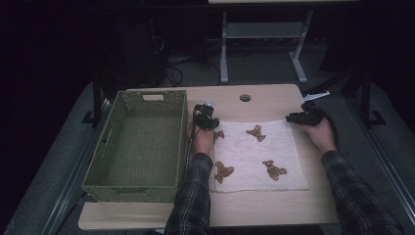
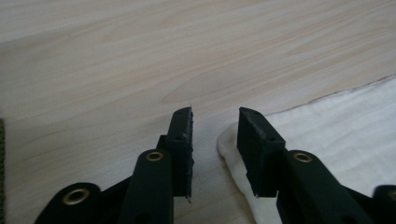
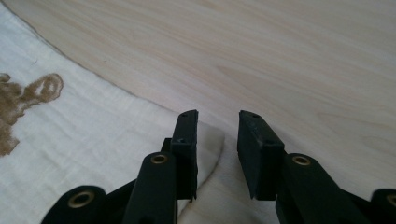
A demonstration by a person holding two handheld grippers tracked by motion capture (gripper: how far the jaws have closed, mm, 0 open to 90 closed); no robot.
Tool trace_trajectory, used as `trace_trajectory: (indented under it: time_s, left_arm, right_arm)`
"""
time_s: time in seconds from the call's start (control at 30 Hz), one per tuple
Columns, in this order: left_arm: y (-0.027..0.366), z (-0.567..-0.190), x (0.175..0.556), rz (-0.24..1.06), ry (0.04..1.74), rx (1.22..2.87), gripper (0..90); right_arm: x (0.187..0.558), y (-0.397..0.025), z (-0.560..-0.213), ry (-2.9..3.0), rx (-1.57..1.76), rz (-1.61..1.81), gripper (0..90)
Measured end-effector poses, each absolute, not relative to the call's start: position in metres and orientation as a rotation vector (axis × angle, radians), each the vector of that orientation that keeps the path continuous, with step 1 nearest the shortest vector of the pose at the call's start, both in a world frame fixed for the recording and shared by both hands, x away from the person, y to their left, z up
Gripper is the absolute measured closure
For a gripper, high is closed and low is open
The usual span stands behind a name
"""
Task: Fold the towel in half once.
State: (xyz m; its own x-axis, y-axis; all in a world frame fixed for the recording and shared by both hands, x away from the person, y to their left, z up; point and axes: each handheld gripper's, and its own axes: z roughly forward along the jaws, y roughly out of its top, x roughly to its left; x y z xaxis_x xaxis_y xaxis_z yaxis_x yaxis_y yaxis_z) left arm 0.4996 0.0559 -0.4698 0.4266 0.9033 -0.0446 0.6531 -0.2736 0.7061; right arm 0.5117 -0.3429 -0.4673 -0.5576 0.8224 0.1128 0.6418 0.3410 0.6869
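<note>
Pale wooden table (image 1: 264, 100) carries a white bear-print cloth (image 1: 254, 156) beside a green basket (image 1: 139, 144). Left gripper (image 2: 215, 128) and right gripper (image 3: 217, 128) each straddle a far cloth corner, jaws narrowly parted, holding nothing.

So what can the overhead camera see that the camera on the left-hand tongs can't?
From above you see the green basket, the teddy bear prints on the white cloth, the right tongs at its far right corner and both checked sleeves. The left gripper view alone shows, close up, that the left tongs are open, with the cloth's corner between the jaws, one jaw over the cloth and one over bare wood. Both show the wooden table, the cloth and the left tongs.
</note>
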Motion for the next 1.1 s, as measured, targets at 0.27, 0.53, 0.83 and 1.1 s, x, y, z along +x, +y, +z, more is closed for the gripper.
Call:
trace_trajectory:
  time_s: [0.27,0.53,0.83,1.1]
  left_arm:
    - [0.054,-0.470,0.502,0.484,1.281,2.060,59.2]
    - [0.051,-0.471,0.502,0.442,1.219,2.076,80.2]
    - [0.053,-0.464,0.499,0.465,1.243,2.062,86.9]
    - [0.054,-0.437,0.493,0.522,1.233,1.984,87.2]
  right_arm:
    - [0.513,-0.338,-0.472,2.363,1.301,1.000,74.2]
    - [0.511,-0.336,-0.472,2.379,1.274,0.996,86.3]
    - [0.507,-0.338,-0.466,2.358,1.279,1.007,88.1]
    - [0.505,-0.346,-0.437,2.295,1.251,1.056,88.4]
